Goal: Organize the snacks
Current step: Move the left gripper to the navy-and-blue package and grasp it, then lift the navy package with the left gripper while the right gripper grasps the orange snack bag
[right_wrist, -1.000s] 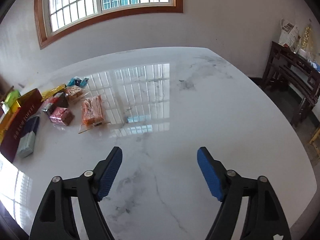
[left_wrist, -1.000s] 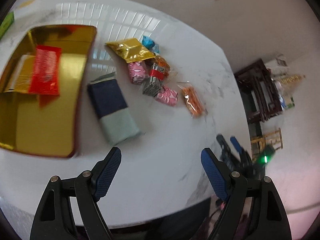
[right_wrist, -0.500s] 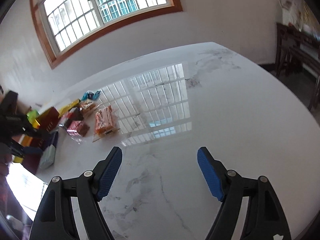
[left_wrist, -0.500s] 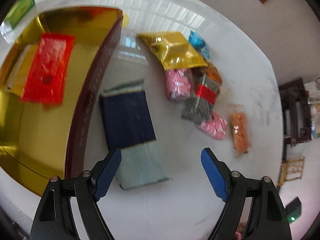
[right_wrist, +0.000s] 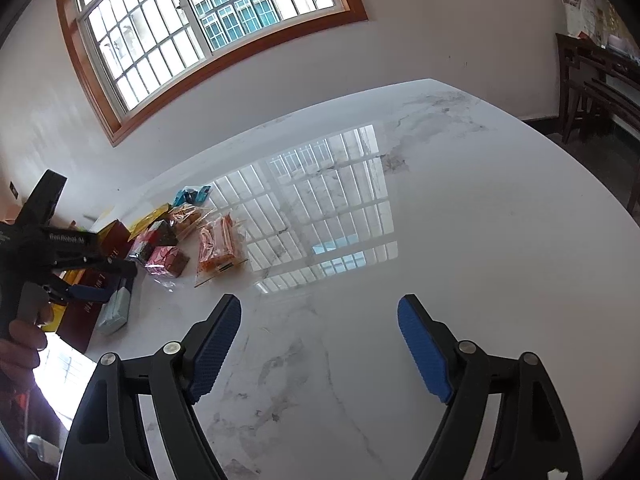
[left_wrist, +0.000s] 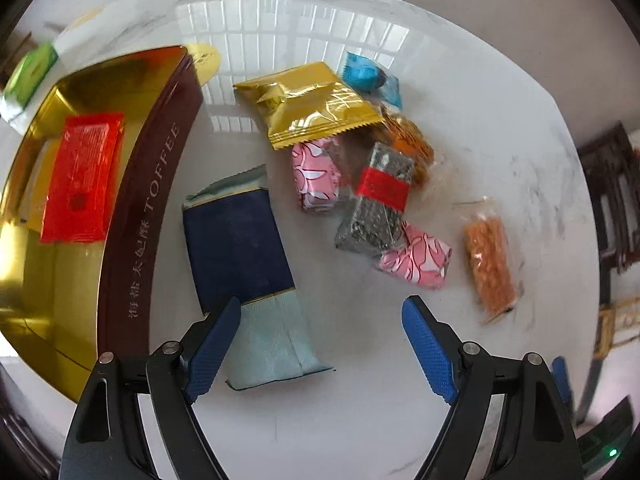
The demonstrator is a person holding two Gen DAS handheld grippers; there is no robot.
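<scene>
Now the left tongs, spread wide and empty, have dropped over the navy-and-mint packet beside the toffee tin; likely the next pick. Right tongs, jaws just widening, hover empty above bare tabletop.

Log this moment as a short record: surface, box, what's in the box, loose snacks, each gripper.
surface: white marble table
box: open toffee tin, gold inside, at the left
in box: red packet
loose snacks: navy and pale blue packet beside the tin; gold packet; two pink candies; grey packet with red band; blue candy; clear bag of orange snack
left gripper: open, empty, over the navy packet's pale end
right gripper: open, empty, jaws just opening, over bare table
</scene>
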